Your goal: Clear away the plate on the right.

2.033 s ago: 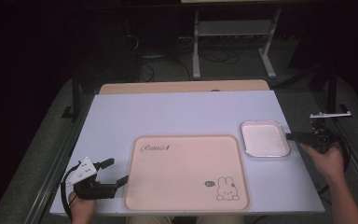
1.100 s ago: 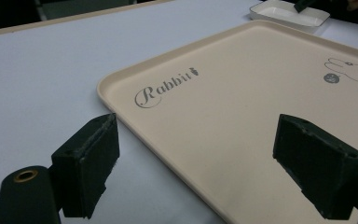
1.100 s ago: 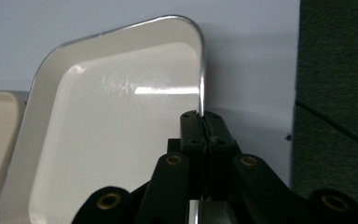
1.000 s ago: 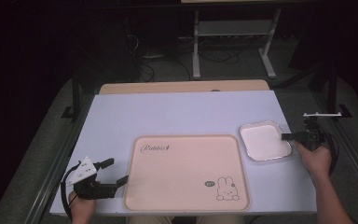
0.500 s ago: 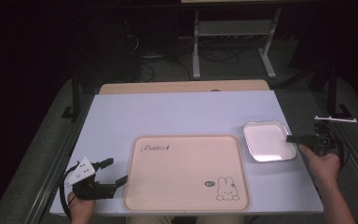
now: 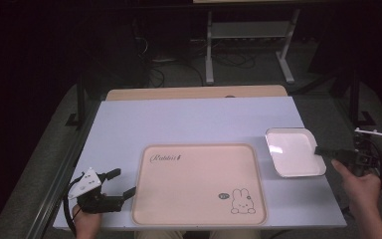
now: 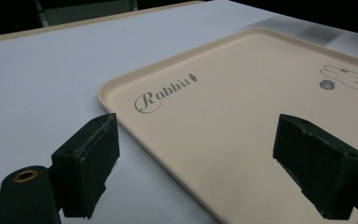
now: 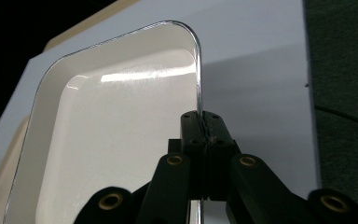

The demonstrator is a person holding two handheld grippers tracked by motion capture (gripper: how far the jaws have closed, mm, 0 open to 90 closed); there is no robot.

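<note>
White glossy dish (image 6: 295,151) dragged rightward, right tool (image 6: 323,151) pinching its rim, left tool (image 6: 120,182) spread.

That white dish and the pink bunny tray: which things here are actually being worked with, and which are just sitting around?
In use:
- white dish, pinched at its rim
- right gripper, shut on that rim
- pink tray, seemingly next in line
- left gripper, open beside the tray

Just there:
- table
- metal stand behind it

left gripper (image 6: 122,183): black jaws, grey three-cornered plate, black cable | right gripper (image 8: 203,122): black, brass screws
</note>
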